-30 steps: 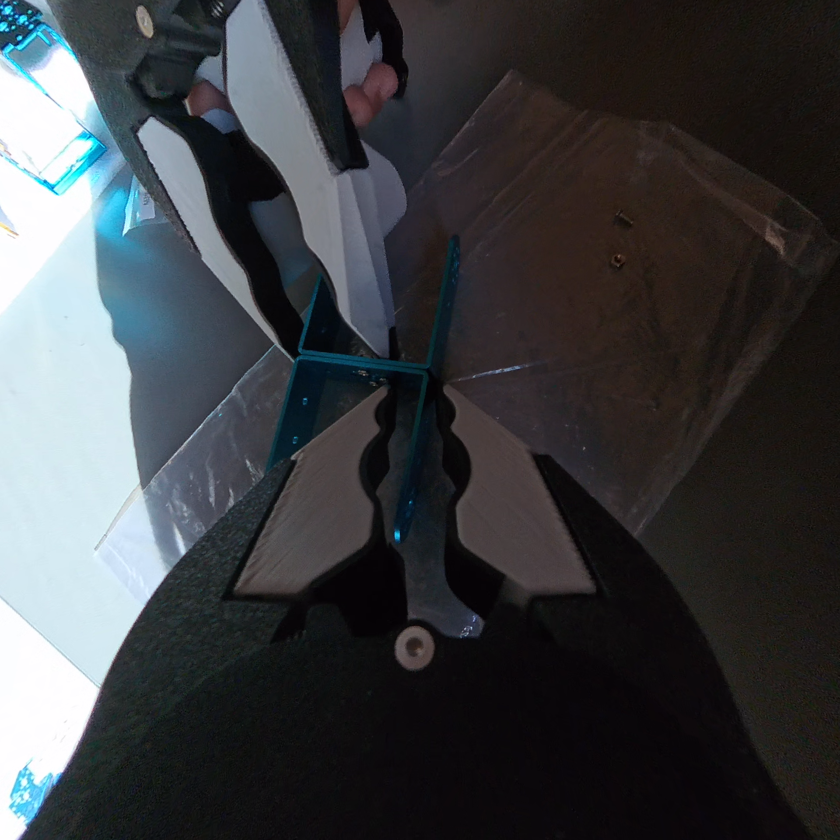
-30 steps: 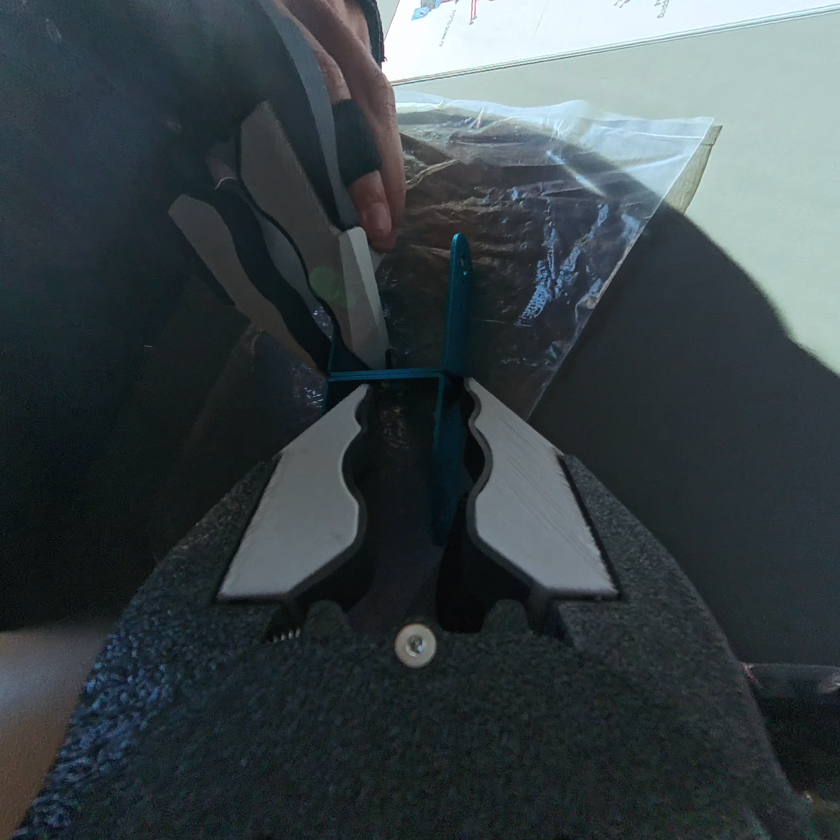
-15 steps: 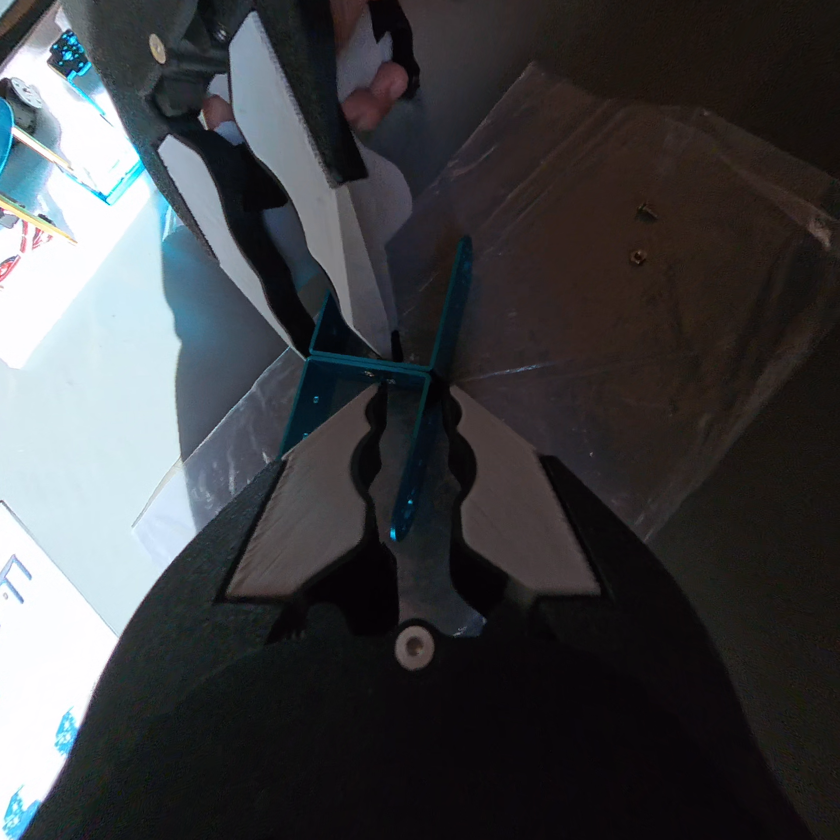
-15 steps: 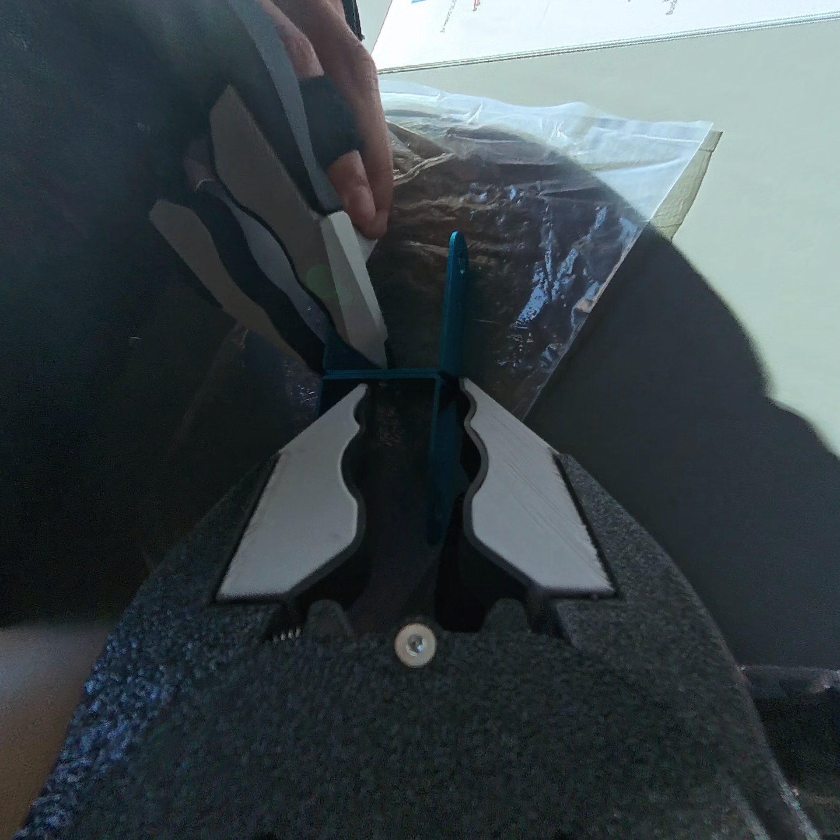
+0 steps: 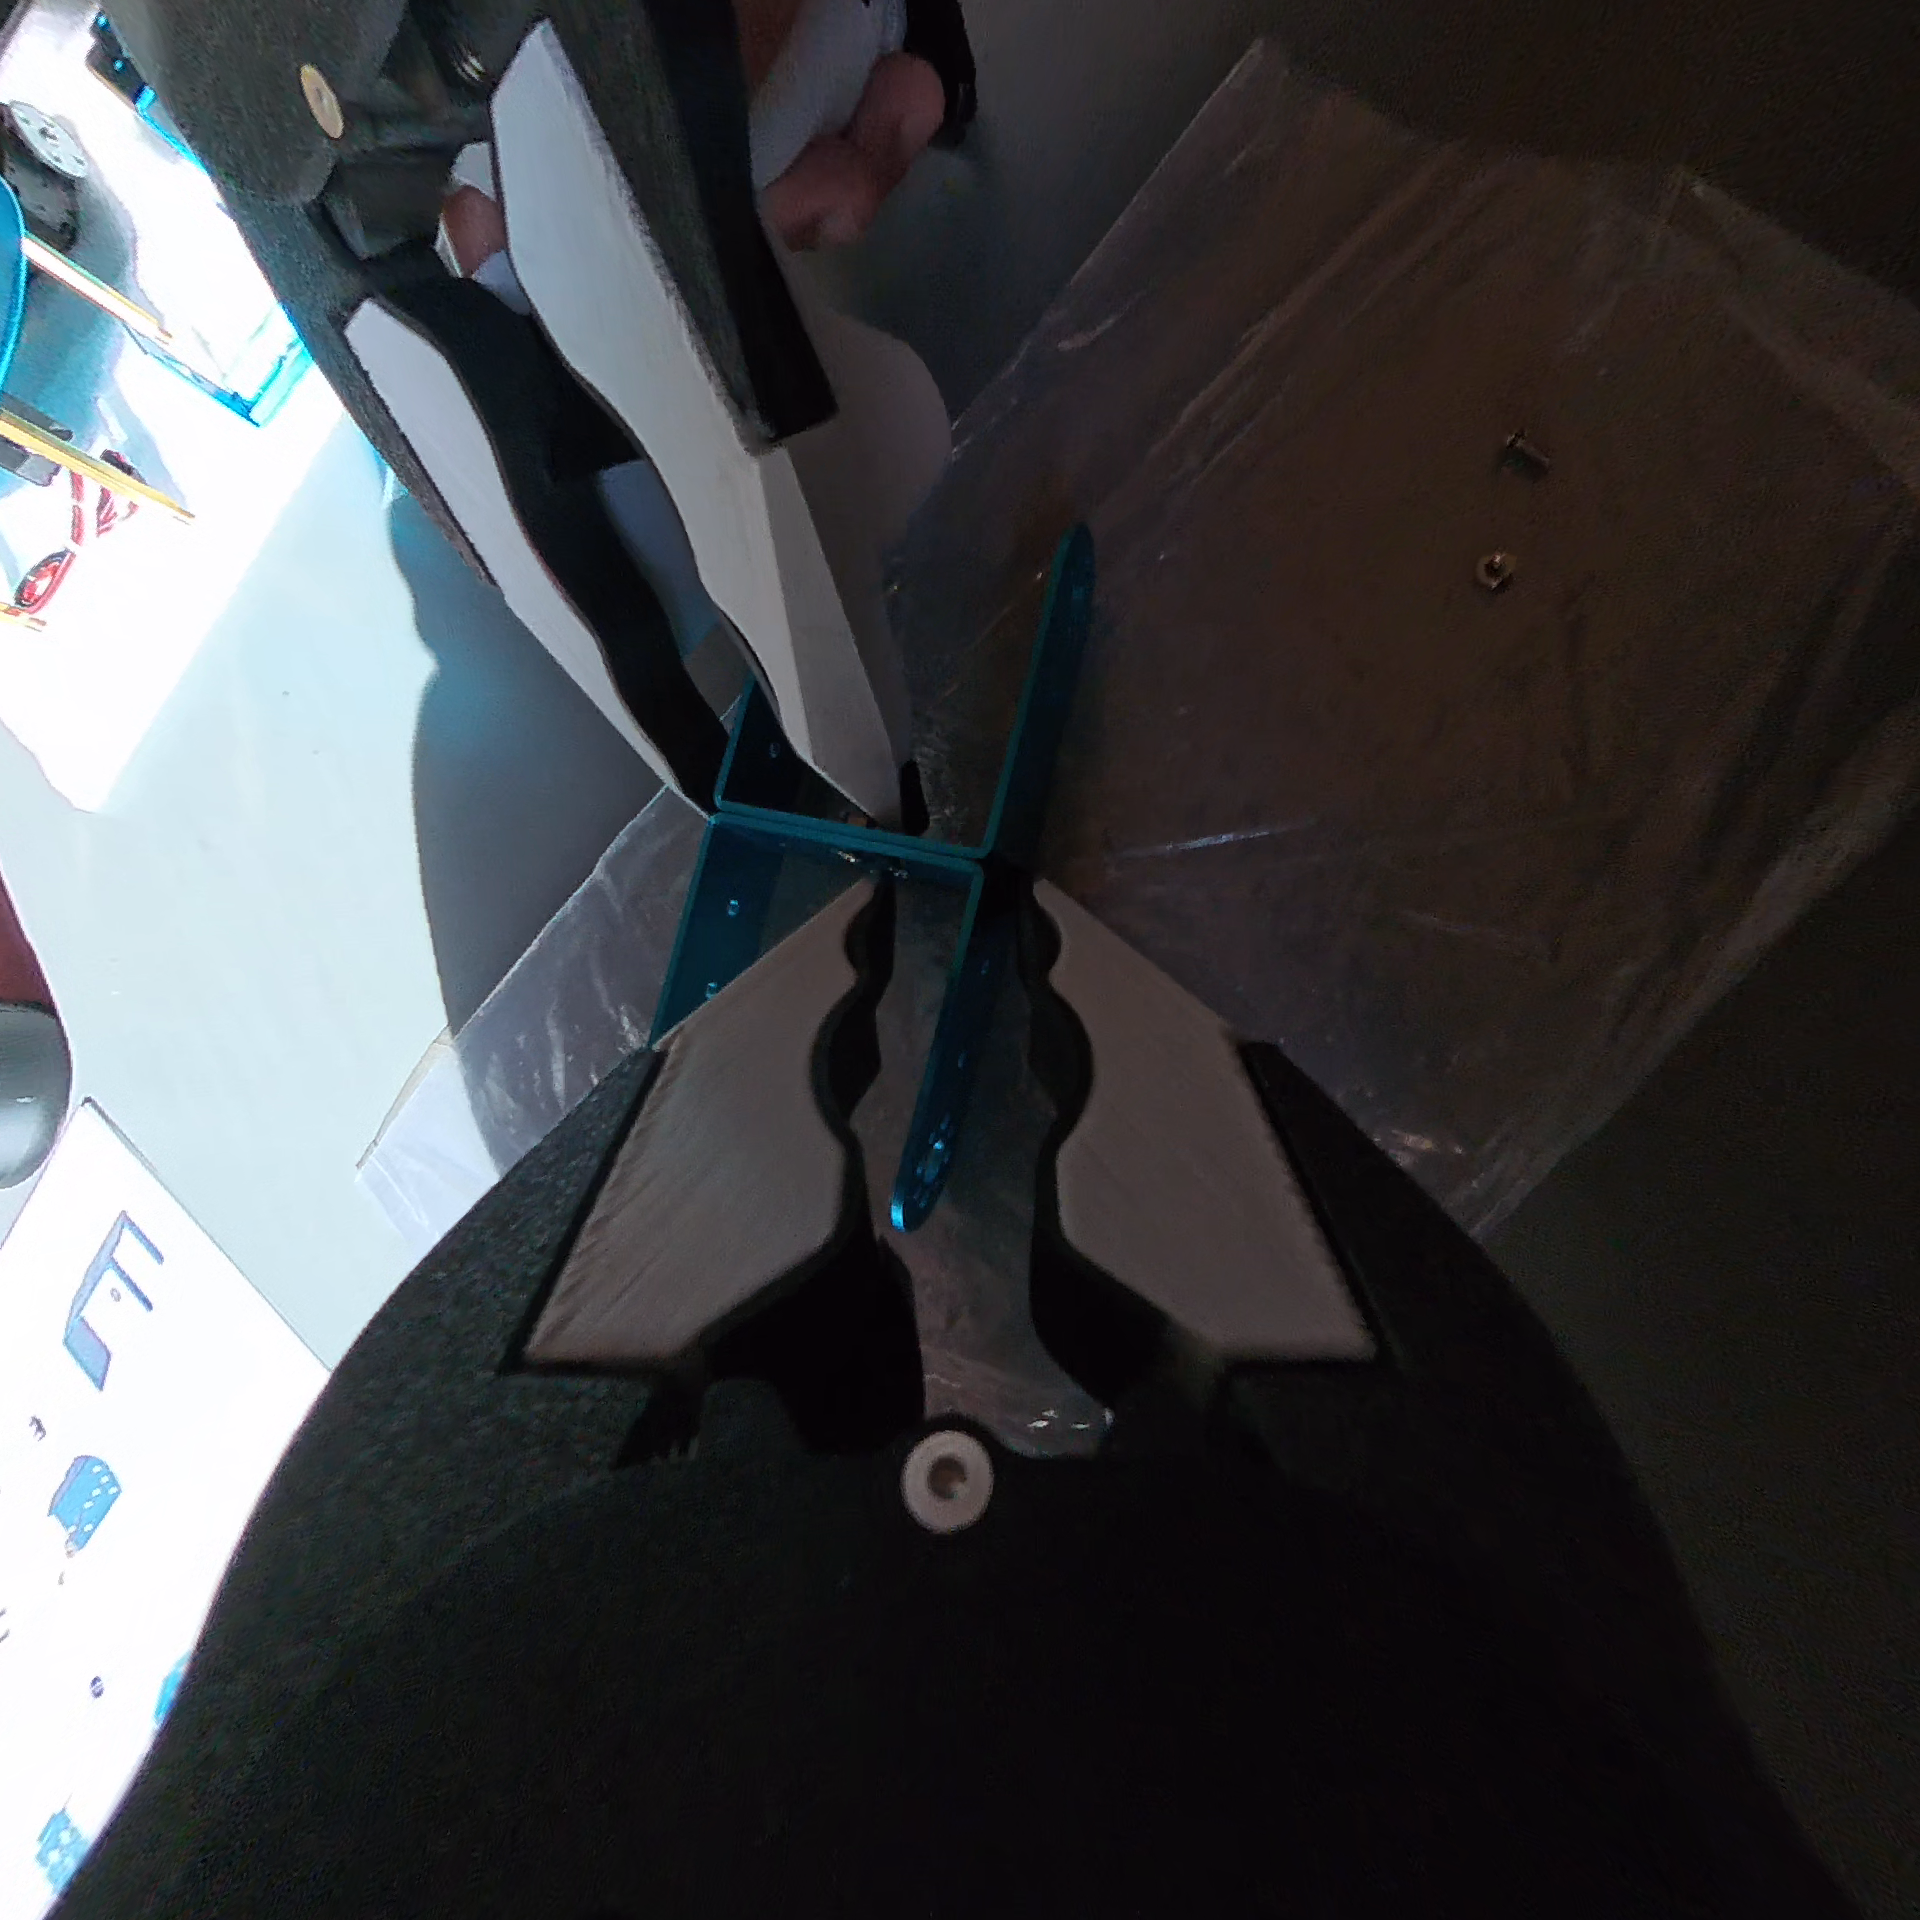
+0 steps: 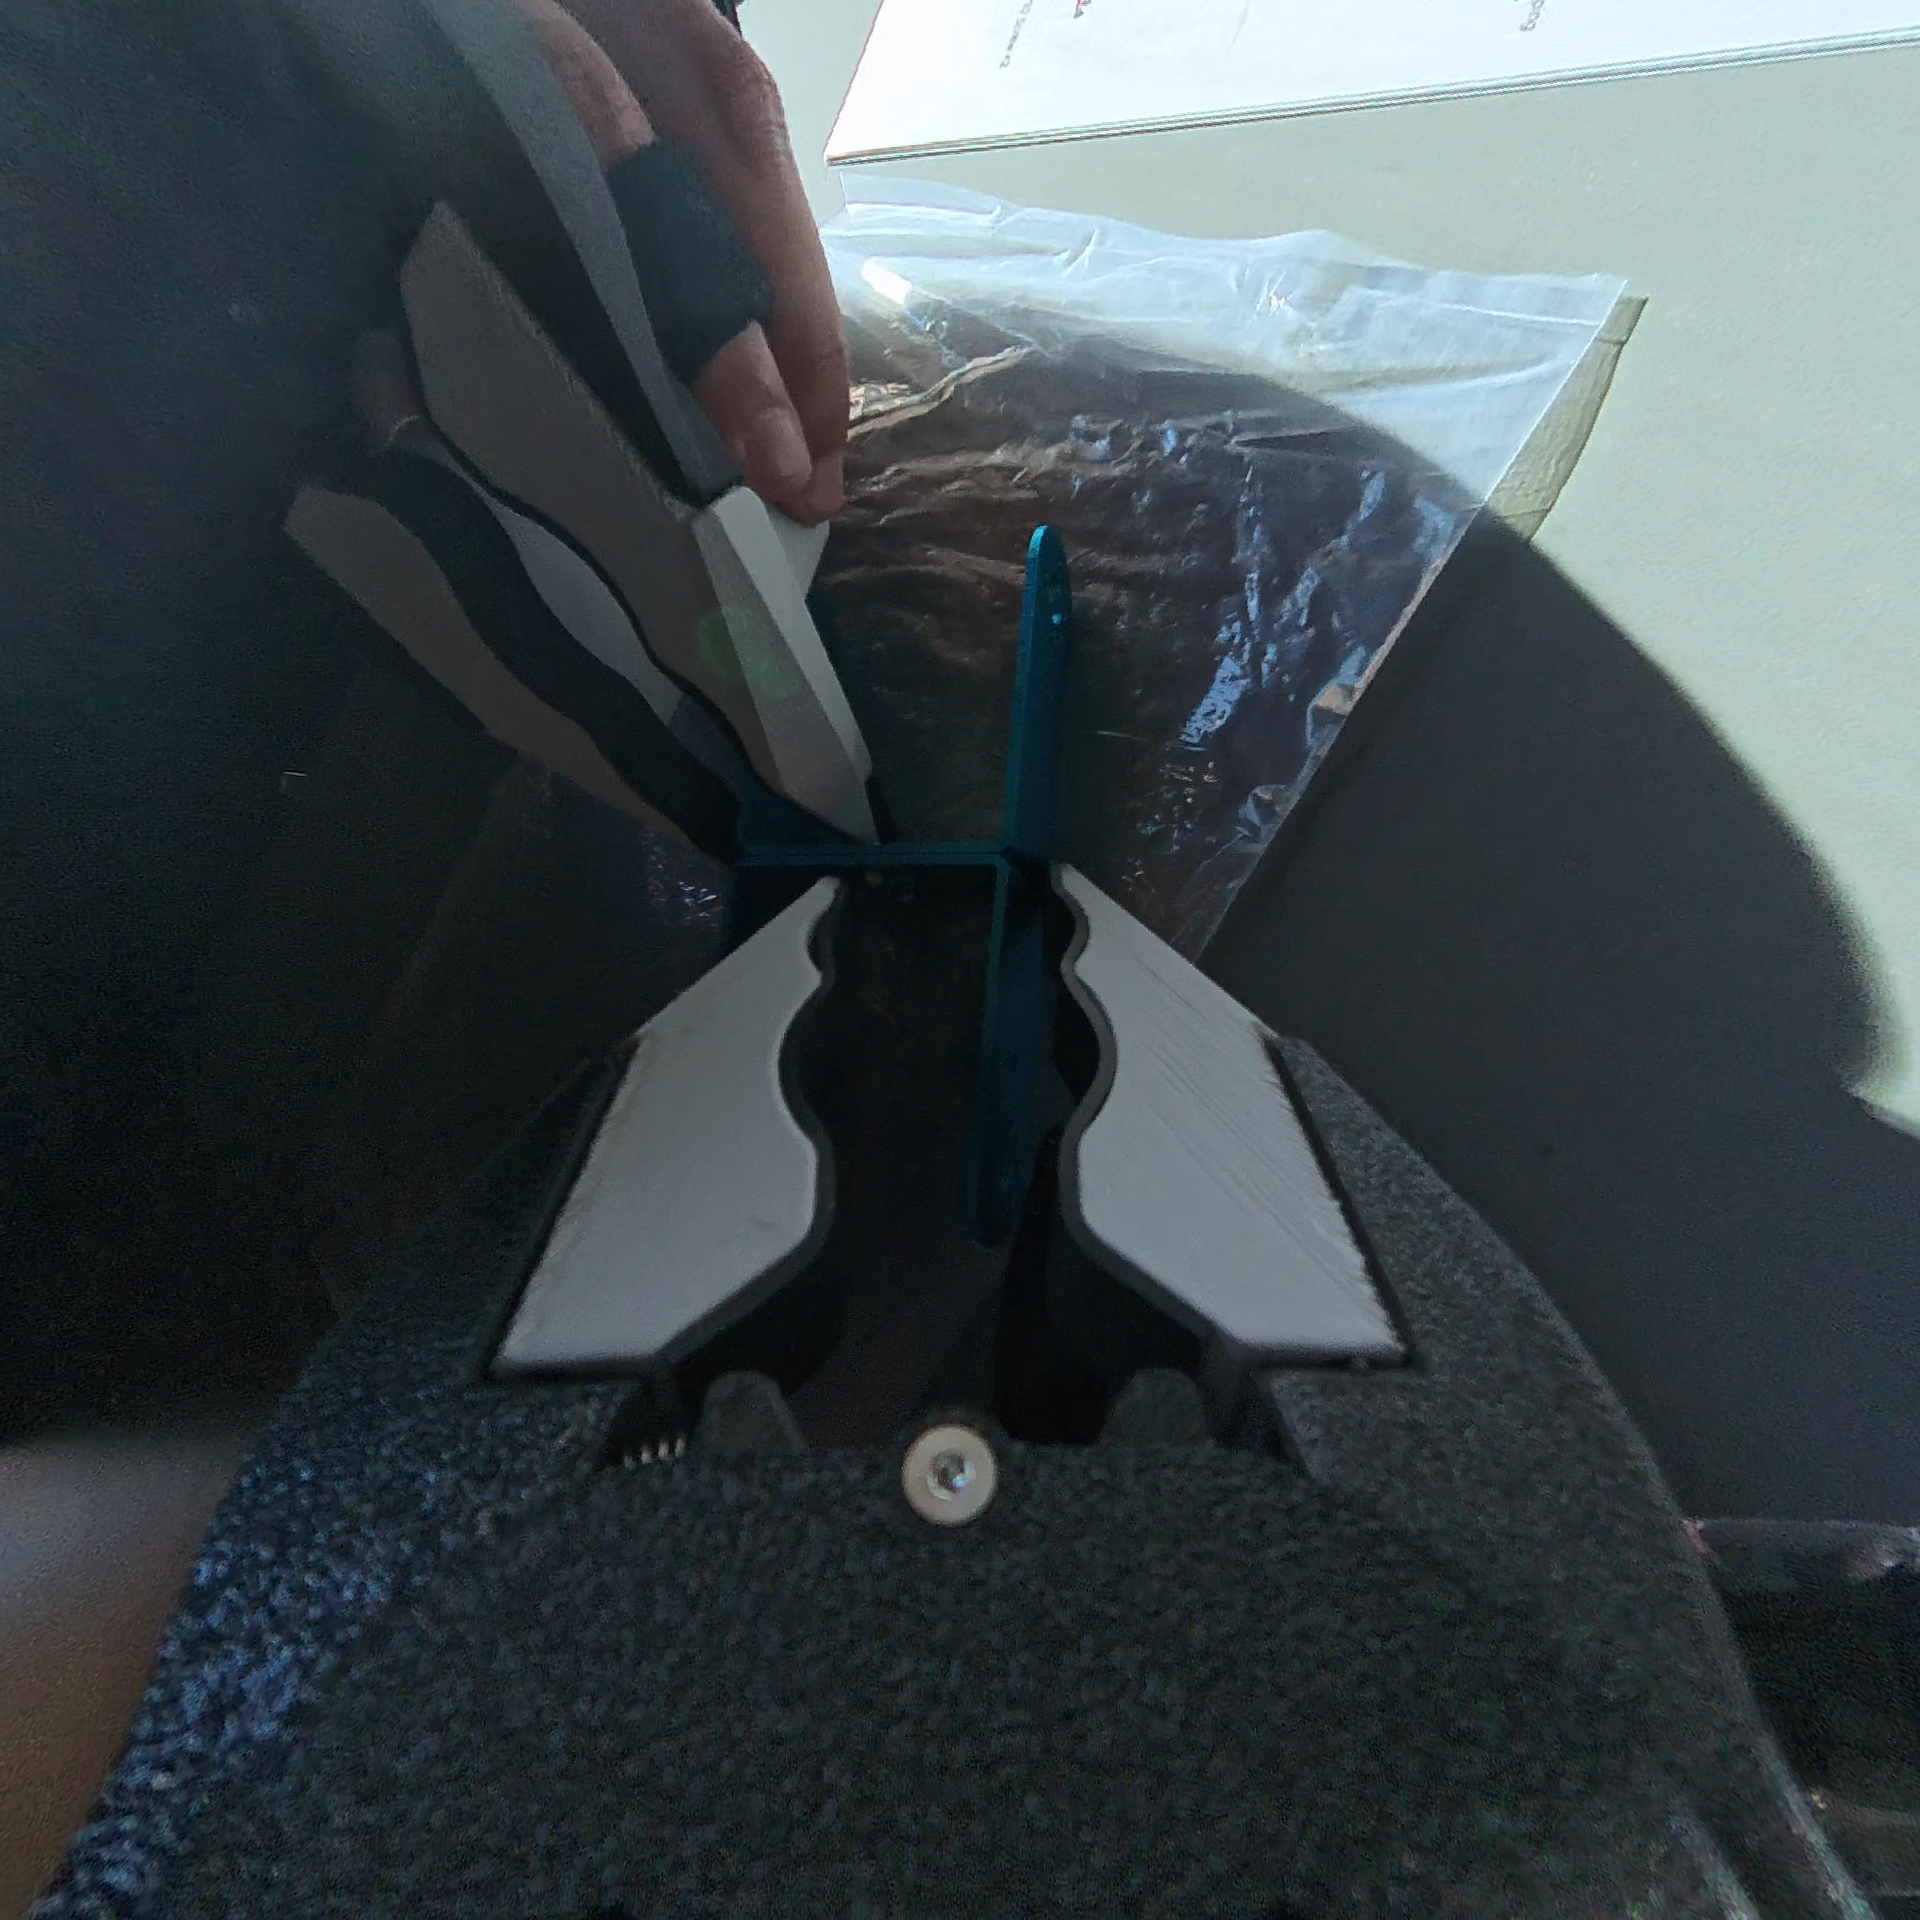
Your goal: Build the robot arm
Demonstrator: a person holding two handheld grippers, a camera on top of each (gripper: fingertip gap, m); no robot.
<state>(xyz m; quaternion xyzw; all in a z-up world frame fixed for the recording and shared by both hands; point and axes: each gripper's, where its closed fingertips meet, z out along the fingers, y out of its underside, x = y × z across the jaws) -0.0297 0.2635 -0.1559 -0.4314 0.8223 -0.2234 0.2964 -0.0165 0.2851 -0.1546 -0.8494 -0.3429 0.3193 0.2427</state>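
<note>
Two blue metal U-brackets are pressed back to back, base against base, over a clear plastic bag (image 5: 1455,831). My left gripper (image 5: 954,896) is closed around one arm of the near bracket (image 5: 951,1049). My right gripper (image 5: 790,790) comes in from the upper left and pinches an arm of the far bracket (image 5: 1049,675). In the right wrist view my right gripper (image 6: 945,878) holds its bracket (image 6: 1013,1039) by one arm. There the left gripper (image 6: 790,826) holds the far bracket (image 6: 1039,675). A hand (image 6: 769,343) grips the left tool.
A small screw (image 5: 1522,457) and a nut (image 5: 1493,569) lie on the bag to the right. A white printed sheet (image 5: 104,1403) and bright table lie to the left, with loose parts (image 5: 62,312) at the far upper left. Another sheet (image 6: 1351,52) lies beyond the bag (image 6: 1195,520). Left and right tips are no more than a few centimetres apart.
The left view has swung: the bag and screw slid right and more bright table shows at left. In the right view the left gripper tilted further left. The brackets stay joined.
</note>
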